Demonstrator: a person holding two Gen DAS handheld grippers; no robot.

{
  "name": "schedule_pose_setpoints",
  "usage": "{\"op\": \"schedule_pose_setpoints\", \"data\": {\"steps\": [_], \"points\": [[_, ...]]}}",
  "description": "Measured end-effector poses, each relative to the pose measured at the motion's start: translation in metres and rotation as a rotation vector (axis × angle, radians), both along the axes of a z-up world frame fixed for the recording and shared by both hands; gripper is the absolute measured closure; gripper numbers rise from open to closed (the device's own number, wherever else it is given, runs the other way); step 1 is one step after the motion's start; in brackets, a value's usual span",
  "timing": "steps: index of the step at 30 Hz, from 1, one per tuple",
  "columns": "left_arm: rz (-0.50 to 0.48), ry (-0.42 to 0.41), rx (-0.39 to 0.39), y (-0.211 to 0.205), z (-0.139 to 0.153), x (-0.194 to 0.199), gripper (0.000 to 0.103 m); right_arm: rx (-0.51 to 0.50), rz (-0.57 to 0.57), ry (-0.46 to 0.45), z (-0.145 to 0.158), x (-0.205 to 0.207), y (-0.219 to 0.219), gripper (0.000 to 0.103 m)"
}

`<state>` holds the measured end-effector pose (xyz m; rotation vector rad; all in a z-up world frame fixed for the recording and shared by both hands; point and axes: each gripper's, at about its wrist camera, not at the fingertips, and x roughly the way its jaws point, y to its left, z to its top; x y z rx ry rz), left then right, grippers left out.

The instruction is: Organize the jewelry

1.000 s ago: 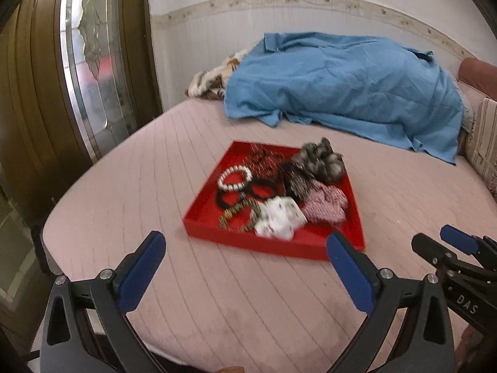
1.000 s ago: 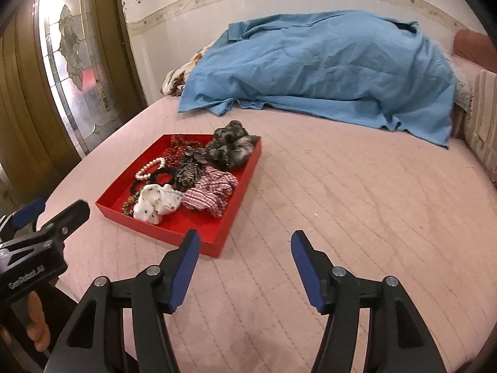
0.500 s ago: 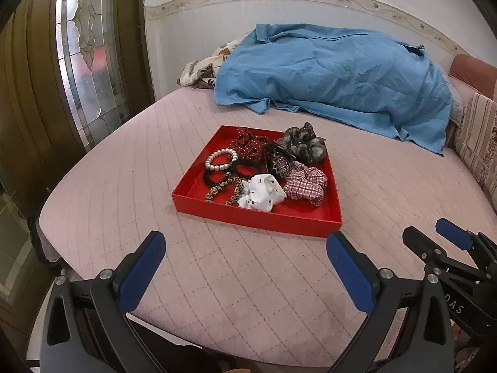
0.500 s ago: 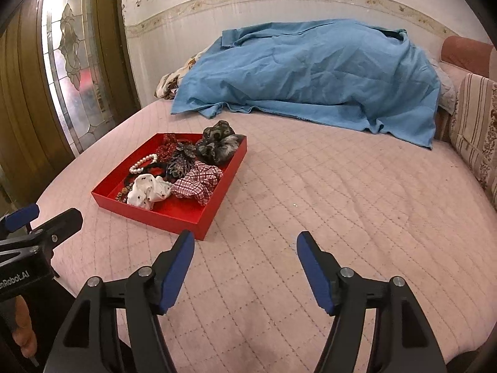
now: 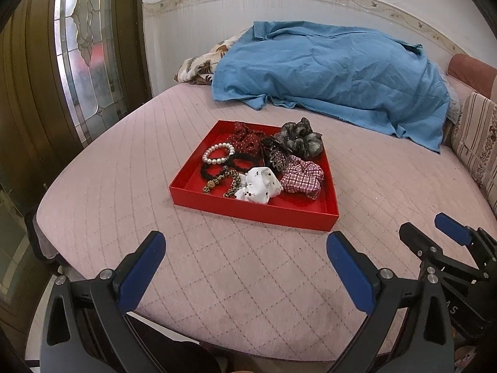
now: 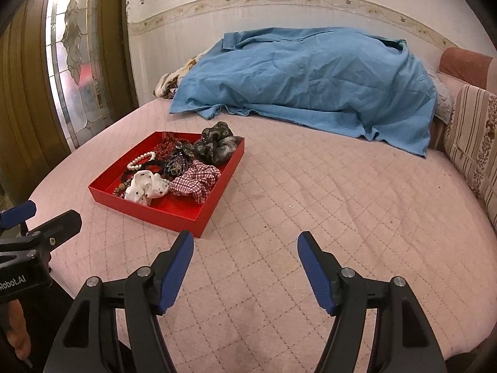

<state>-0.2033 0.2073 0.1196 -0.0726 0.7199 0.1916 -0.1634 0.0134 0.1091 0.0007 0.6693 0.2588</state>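
Note:
A red tray (image 5: pixel 248 209) (image 6: pixel 161 216) sits on the pink quilted bed. It holds a pearl bracelet (image 5: pixel 217 153) (image 6: pixel 141 160), a white dotted scrunchie (image 5: pixel 259 185) (image 6: pixel 146 188), a red checked scrunchie (image 5: pixel 303 178) (image 6: pixel 195 180), a dark grey scrunchie (image 5: pixel 299 136) (image 6: pixel 216 143), a red dotted scrunchie (image 5: pixel 247 138), black hair ties and a leopard-print tie (image 5: pixel 222 180). My left gripper (image 5: pixel 245 245) is open and empty, in front of the tray's near wall. My right gripper (image 6: pixel 245 244) is open and empty, to the right of the tray's near corner.
A blue blanket (image 5: pixel 335 71) (image 6: pixel 307 77) covers a heap at the back of the bed. A striped cushion (image 5: pixel 478 136) lies at the right edge. A wooden door with stained glass (image 5: pixel 84 62) stands to the left. The bed's front edge (image 5: pixel 217 342) is just below the grippers.
Both grippers have pulled back and risen, so the tray looks smaller and farther off. The jaws stay open. Nothing in the tray has moved.

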Motion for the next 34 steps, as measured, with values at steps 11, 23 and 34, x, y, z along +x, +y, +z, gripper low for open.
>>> {"op": "schedule_pose_setpoints", "data": {"steps": [11,23,34], "points": [[-0.003,0.010,-0.010,0.002,-0.002,0.001,0.000,-0.013,-0.001,0.010,-0.004,0.001,0.002,0.028],[-0.009,0.020,-0.007,0.000,-0.005,0.004,0.000,-0.008,-0.003,0.011,-0.006,0.003,-0.001,0.027],[0.014,0.039,-0.004,0.001,-0.006,0.007,0.000,-0.004,0.000,0.030,-0.011,0.005,-0.003,0.025]]}}
